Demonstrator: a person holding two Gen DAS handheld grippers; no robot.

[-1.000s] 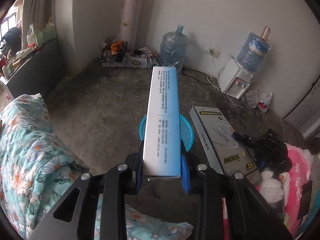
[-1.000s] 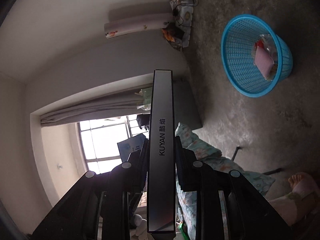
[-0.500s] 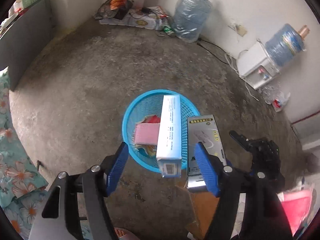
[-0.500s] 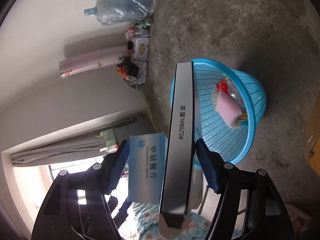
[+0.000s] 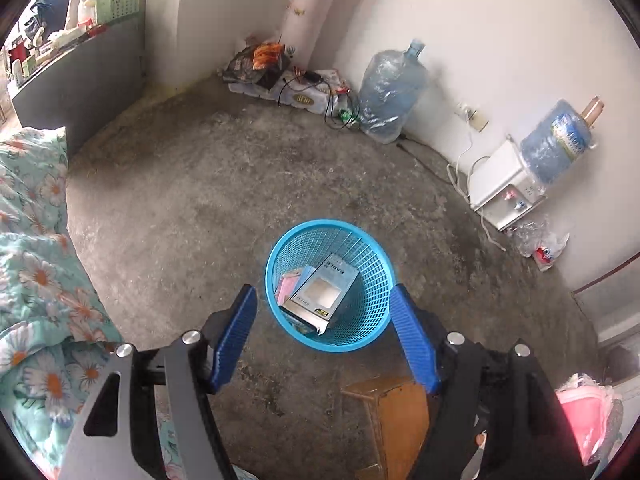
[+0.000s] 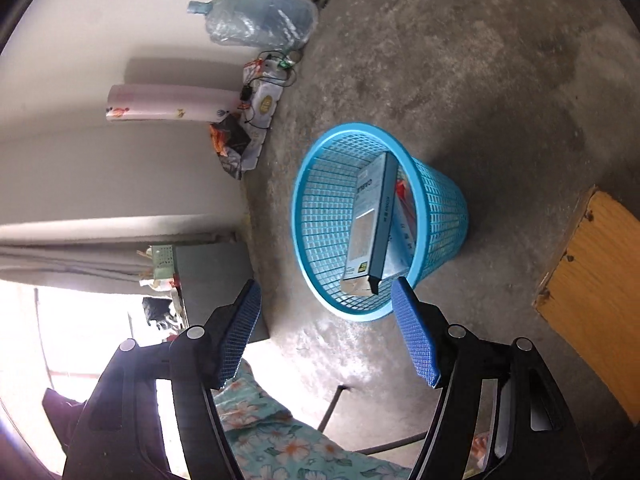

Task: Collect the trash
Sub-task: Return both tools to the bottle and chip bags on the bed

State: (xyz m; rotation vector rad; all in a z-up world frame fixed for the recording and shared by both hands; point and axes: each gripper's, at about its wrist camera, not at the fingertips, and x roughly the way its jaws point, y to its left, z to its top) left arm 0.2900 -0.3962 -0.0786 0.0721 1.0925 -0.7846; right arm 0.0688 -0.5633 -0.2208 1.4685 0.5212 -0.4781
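Observation:
A blue mesh basket (image 5: pixel 374 320) stands on the concrete floor. In it a grey windowed box (image 5: pixel 324 296) leans on a light blue box (image 6: pixel 400 248), beside a pink packet (image 5: pixel 286 288). My left gripper (image 5: pixel 323 294) hovers above the basket's near rim, open, with nothing between its blue pads (image 5: pixel 236 340). In the right wrist view the same basket (image 6: pixel 444 216) shows the grey box (image 6: pixel 370 232) standing on end. My right gripper (image 6: pixel 326 285) is open and empty just short of the rim.
An orange wooden stool (image 5: pixel 400 412) sits close to the basket. Floral bedding (image 5: pixel 36 280) lies at the left. Along the wall are a water jug (image 5: pixel 390 92), a dispenser (image 5: pixel 508 188), cables and packets (image 5: pixel 280 76), and a grey cabinet (image 5: pixel 80 80).
Each gripper was shut on a long box a second ago. Both opened, the two boxes dropped into the blue basket, and both grippers sank and tipped down toward it.

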